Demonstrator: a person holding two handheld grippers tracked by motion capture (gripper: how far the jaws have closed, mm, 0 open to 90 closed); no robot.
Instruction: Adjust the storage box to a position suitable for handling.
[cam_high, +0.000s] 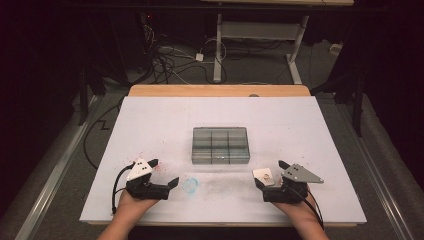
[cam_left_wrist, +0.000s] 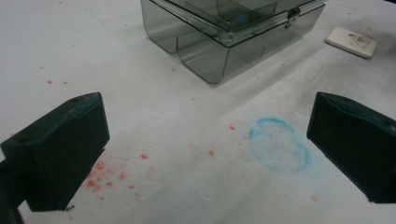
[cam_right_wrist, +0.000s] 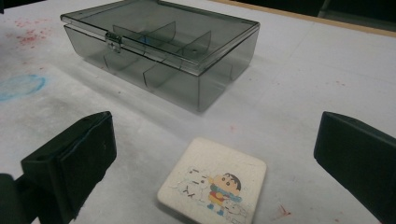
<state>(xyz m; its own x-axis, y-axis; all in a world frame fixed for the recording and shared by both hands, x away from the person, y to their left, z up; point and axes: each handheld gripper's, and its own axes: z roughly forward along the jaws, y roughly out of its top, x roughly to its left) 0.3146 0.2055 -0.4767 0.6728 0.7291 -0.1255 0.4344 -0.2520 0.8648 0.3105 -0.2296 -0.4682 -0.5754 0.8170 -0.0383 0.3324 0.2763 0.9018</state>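
Lying flat: square white eraser (cam_right_wrist: 213, 185), cartoon-boy print, rounded corners.

The bench (cam_high: 150, 115) is a white-covered board with a bare wooden strip along its far edge, and its surface is marked by a scatter of red specks (cam_left_wrist: 105, 175) at the near left and a smudged blue ring (cam_left_wrist: 279, 143) towards the near middle. A smoky clear plastic compartment box (cam_high: 220, 145) with its lid shut and latched lies flat near the middle of the bench. A small square coaster with a cartoon child printed on it (cam_right_wrist: 213, 186) lies flat at the near right, apart from the box.
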